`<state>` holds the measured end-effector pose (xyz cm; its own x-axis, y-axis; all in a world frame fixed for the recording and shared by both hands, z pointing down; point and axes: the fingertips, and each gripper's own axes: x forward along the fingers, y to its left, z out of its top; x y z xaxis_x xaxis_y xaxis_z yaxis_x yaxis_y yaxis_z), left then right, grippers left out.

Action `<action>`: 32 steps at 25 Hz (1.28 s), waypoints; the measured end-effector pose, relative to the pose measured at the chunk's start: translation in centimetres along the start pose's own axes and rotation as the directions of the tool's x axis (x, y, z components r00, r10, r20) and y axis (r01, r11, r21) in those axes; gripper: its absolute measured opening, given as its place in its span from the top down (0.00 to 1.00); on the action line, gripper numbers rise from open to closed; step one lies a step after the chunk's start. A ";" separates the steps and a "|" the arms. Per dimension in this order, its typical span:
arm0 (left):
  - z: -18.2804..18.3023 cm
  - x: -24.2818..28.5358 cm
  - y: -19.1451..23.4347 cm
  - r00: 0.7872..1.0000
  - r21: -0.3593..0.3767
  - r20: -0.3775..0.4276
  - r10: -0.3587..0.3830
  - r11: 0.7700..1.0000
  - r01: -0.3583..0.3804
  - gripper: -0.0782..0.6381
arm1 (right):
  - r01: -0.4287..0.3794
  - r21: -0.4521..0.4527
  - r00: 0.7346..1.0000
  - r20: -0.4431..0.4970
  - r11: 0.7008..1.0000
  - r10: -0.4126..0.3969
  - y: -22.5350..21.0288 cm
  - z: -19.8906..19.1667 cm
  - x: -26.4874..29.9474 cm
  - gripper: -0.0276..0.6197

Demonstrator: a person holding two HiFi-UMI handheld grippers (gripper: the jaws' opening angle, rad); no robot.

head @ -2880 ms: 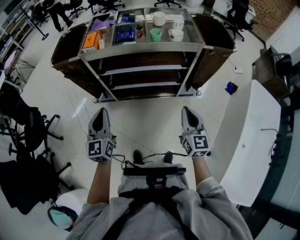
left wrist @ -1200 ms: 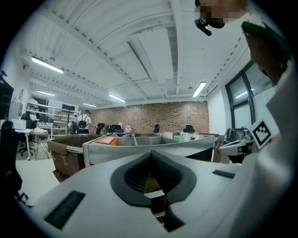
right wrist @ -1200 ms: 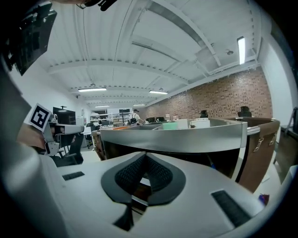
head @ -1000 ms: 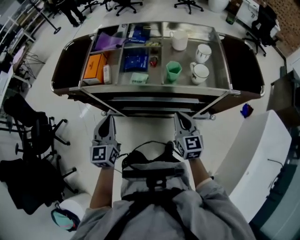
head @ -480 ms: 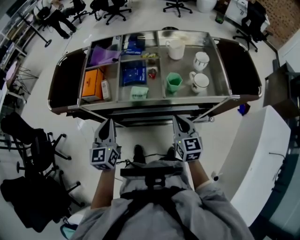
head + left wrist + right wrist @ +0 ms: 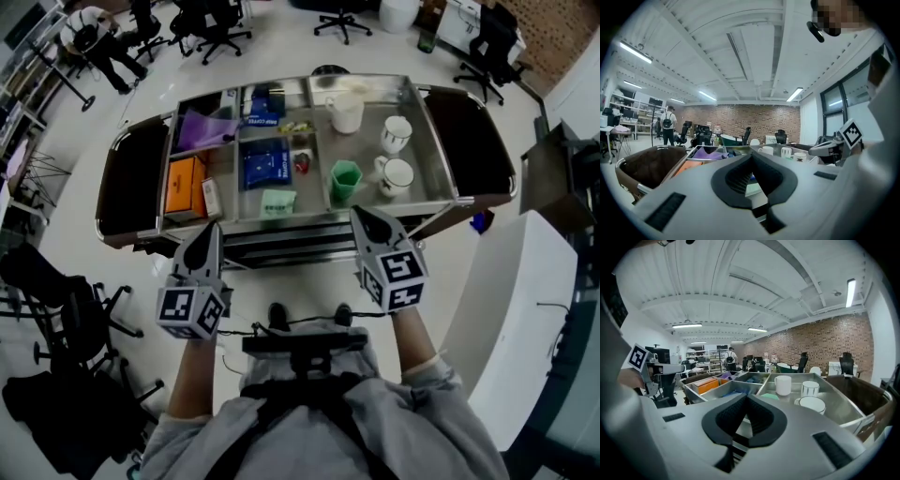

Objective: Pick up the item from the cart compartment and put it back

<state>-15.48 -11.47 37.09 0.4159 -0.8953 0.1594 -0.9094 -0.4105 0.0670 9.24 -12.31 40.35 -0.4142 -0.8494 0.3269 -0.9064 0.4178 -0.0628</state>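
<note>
Nothing picked up yet: my left gripper [image 6: 207,232] and right gripper [image 6: 362,216] are both closed and empty at the cart's [image 6: 309,219] near edge, so the whole pick and return is left

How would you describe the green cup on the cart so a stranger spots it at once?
Start at the metal cart in the middle of the floor; its top tray's right section holds white cups. The green cup stands in that section's near left corner, the only coloured one there.
</note>
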 end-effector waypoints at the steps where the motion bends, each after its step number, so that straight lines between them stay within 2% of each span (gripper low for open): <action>1: 0.2 0.2 0.0 1.000 0.005 0.000 -0.005 1.000 0.005 0.88 | 0.002 -0.011 1.000 -0.004 1.000 -0.002 -0.2 0.4 0.3 0.94; 6: 0.5 1.6 0.5 1.000 0.003 -0.011 -0.024 1.000 0.024 0.88 | -0.008 -0.062 0.999 -0.034 0.998 0.006 -0.7 2.2 2.2 0.94; 11: 1.1 3.8 1.6 0.999 0.020 -0.011 -0.033 0.999 0.033 0.88 | -0.024 -0.162 0.998 -0.058 0.986 0.015 -1.9 4.8 5.5 0.94; 14: 1.7 5.2 1.9 0.999 0.021 -0.002 -0.044 0.999 0.044 0.88 | -0.023 -0.243 0.998 -0.067 0.970 0.007 -2.8 6.8 7.7 0.94; 17: 2.0 6.9 2.2 0.999 0.022 -0.002 -0.051 0.998 0.051 0.88 | -0.048 -0.342 0.995 -0.095 0.938 0.017 -3.5 8.6 10.7 0.94; 20: 2.2 8.8 2.1 0.997 0.027 -0.001 -0.077 0.997 0.077 0.88 | -0.147 -0.447 0.983 -0.167 0.882 0.079 -2.9 9.9 14.4 0.93; 24: 2.7 11.5 1.7 0.994 0.046 -0.010 -0.105 0.993 0.105 0.88 | -0.308 -0.546 0.936 -0.319 0.779 0.147 -2.1 10.1 18.9 0.79; 26: 2.9 12.7 1.7 0.993 0.059 -0.016 -0.116 0.991 0.117 0.88 | -0.364 -0.576 0.909 -0.392 0.732 0.145 -2.4 9.9 21.1 0.71; 28: 2.7 13.8 1.8 0.992 0.065 -0.027 -0.125 0.990 0.126 0.88 | -0.417 -0.593 0.878 -0.459 0.689 0.137 -2.7 9.5 23.2 0.68; 32: 2.2 15.6 1.9 0.989 0.056 -0.041 -0.143 0.988 0.145 0.88 | -0.538 -0.586 0.799 -0.584 0.605 0.144 -2.7 8.7 26.2 0.68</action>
<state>-10.72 -26.59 37.54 0.5411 -0.8196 0.1884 -0.8376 -0.5452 0.0340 0.06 -38.49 40.90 -0.4127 -0.4297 0.8031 -0.2768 0.8992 0.3389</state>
